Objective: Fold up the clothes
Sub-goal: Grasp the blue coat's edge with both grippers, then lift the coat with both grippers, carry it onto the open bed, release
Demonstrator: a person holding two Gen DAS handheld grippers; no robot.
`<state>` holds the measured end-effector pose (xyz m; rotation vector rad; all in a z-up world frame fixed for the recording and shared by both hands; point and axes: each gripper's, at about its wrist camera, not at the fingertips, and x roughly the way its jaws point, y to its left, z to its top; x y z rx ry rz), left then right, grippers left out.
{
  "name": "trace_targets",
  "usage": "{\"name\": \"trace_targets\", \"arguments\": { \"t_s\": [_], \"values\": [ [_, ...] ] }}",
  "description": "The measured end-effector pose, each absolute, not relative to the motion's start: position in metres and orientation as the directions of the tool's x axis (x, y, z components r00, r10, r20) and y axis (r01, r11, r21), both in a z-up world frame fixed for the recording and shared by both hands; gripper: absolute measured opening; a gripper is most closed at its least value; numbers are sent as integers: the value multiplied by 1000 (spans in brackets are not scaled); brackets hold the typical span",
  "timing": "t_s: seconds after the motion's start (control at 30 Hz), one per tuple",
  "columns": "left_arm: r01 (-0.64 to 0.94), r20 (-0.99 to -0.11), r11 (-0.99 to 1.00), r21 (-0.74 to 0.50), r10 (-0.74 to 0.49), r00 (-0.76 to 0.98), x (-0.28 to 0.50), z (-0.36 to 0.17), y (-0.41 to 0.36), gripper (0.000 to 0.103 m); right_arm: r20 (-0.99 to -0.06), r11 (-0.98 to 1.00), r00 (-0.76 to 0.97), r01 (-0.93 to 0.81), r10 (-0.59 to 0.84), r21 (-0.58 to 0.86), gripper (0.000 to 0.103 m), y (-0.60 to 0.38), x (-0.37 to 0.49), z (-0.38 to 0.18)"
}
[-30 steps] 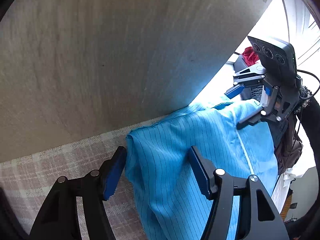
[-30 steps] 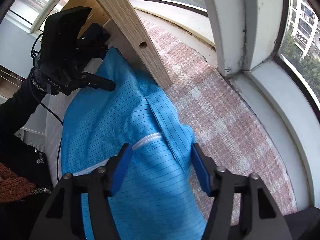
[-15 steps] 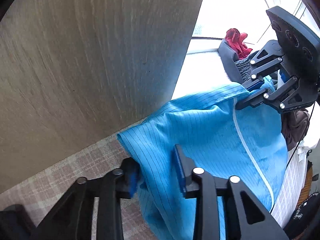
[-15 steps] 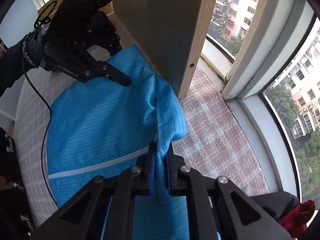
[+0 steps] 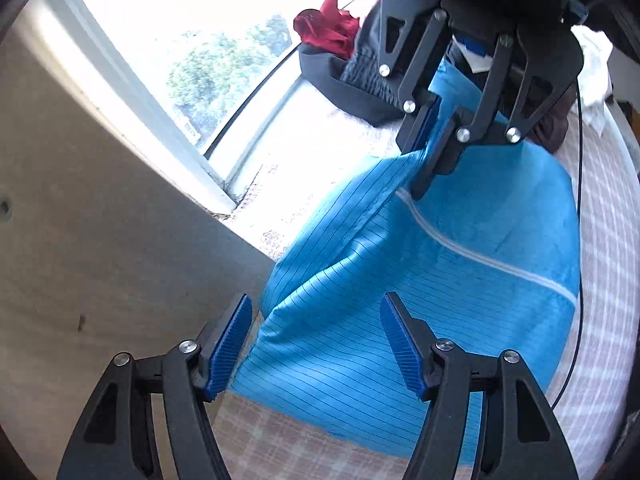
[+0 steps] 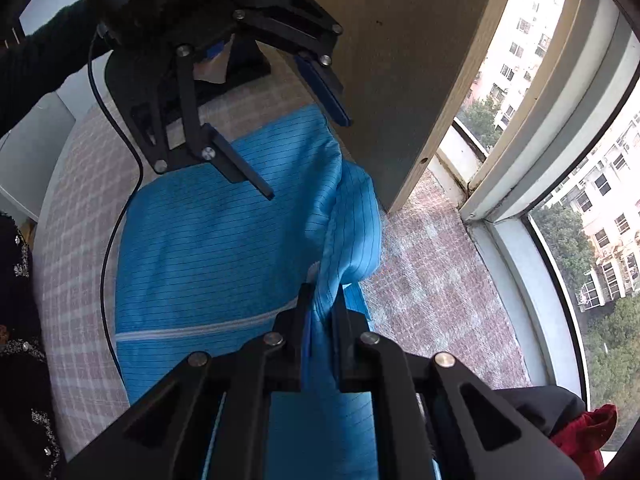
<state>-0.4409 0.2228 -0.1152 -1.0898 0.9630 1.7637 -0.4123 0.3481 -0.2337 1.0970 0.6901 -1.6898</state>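
A bright blue pinstriped garment [image 5: 460, 280] with a white zipper [image 5: 480, 256] lies on the checked pink cover [image 5: 608, 240]. My left gripper [image 5: 314, 344] is open, its blue pads either side of the garment's near corner without pinching it. Opposite, my right gripper [image 5: 428, 152] is shut on a raised fold of the garment. In the right wrist view the right gripper [image 6: 322, 300] pinches that fold of the garment [image 6: 208, 240], which rises off the cover [image 6: 432, 280]. The left gripper [image 6: 308, 159] hovers open over the far edge.
A wooden panel [image 5: 100, 220] [image 6: 400, 60] stands close along the garment's edge. A window frame [image 6: 540, 160] lies beyond. A dark garment [image 5: 344, 84] and a red one [image 5: 328, 28] are heaped by the window. A black cable [image 6: 108, 240] crosses the cover.
The right gripper shut on the fold and has kept hold, lifting it. The left gripper narrowed on the garment corner half a second ago and now stands wide open.
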Motion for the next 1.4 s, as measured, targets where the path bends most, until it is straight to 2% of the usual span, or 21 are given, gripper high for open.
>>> {"name": "trace_targets", "arguments": {
  "t_s": [0.27, 0.33, 0.37, 0.4, 0.47, 0.53, 0.57, 0.63, 0.8, 0.93, 1.0, 1.03, 1.17, 1.27, 1.4],
  "values": [
    [-970, -966, -236, 56, 232, -113, -466, -143, 255, 64, -880, -328, -96, 942, -465, 71, 8, 355, -406, -226],
    [-970, -971, -236, -47, 238, -11, -468, -153, 258, 51, -874, -325, -91, 942, -477, 79, 8, 358, -404, -223],
    [-967, -970, -239, -90, 243, 30, -468, -156, 258, 26, -872, -332, -92, 939, -482, 85, 8, 360, -405, -223],
    [-964, -968, -242, -109, 246, 47, -468, -158, 258, 19, -871, -342, -92, 935, -482, 91, 8, 361, -408, -225],
    [-961, -965, -244, -131, 252, 67, -467, -159, 258, 13, -872, -357, -83, 928, -483, 110, 9, 365, -414, -229],
    [-965, -967, -241, -104, 250, 42, -464, -156, 257, 11, -874, -380, -86, 917, -478, 118, 17, 368, -421, -230],
    [-964, -968, -245, -100, 248, 37, -463, -156, 256, 11, -877, -387, -86, 914, -473, 119, 32, 371, -424, -230],
    [-963, -969, -254, -90, 244, 27, -463, -154, 254, 10, -887, -388, -85, 915, -455, 111, 51, 375, -429, -231],
    [-962, -971, -260, -82, 239, 18, -462, -155, 254, 9, -926, -333, -158, 942, -342, -38, 55, 367, -435, -255],
    [-962, -972, -261, -77, 235, 14, -462, -157, 254, 9, -932, -308, 58, 935, -359, 177, 55, 358, -458, -285],
    [-961, -972, -263, -80, 234, 17, -464, -159, 254, 9, -924, -310, 115, 921, -365, 237, 55, 356, -465, -296],
    [-961, -973, -264, -80, 232, 18, -465, -161, 254, 9, -917, -322, 140, 908, -374, 270, 54, 357, -469, -299],
    [-956, -975, -284, -74, 221, 10, -471, -169, 254, 9, -901, -352, 171, 879, -399, 322, 13, 361, -474, -297],
    [-958, -975, -283, -51, 220, -13, -464, -160, 253, 9, -915, -363, 119, 892, -387, 269, 8, 359, -460, -277],
    [-959, -970, -283, -14, 237, -56, -440, -124, 248, 8, -927, -403, 11, 898, -374, 174, 7, 354, -429, -237]
  ]
}}
